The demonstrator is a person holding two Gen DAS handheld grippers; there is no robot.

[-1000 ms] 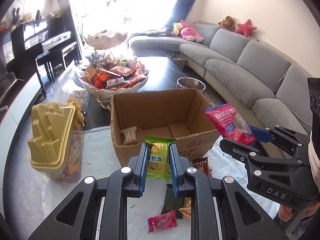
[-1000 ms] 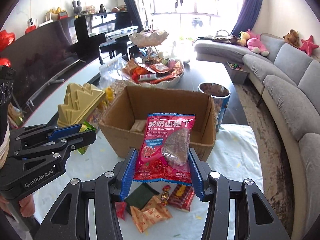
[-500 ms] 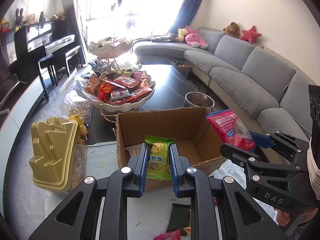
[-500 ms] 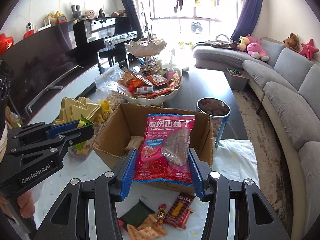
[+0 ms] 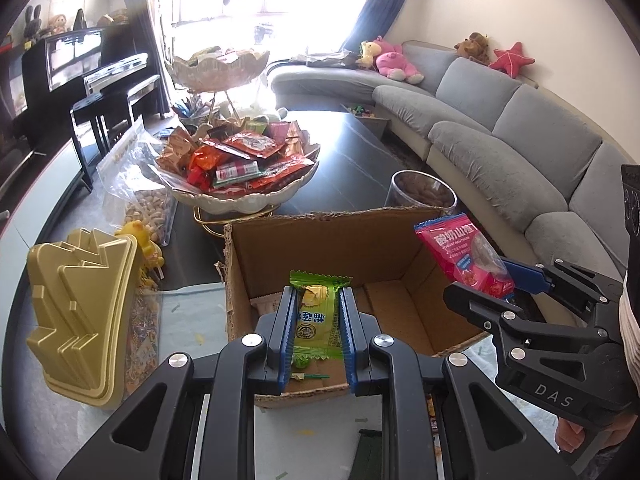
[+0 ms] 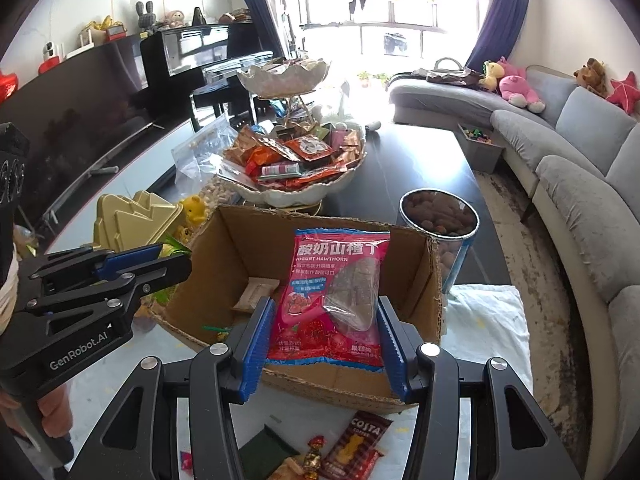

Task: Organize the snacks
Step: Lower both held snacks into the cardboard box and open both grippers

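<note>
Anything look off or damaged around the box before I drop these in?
The cardboard box has ragged, torn corner edges, but it stands upright and open. A few loose snacks lie on the table in front of it. Nothing spilled.

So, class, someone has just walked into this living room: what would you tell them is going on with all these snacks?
A person holding a gripper in each hand is sorting snacks into an open cardboard box. The left gripper is clamped on a green snack packet, and the right gripper grips a pink yogurt hawthorn bag. Both are held over the box, not yet released. A few small items already lie inside it, and more wrapped snacks, including a Costa packet, wait on the table in front.
</note>
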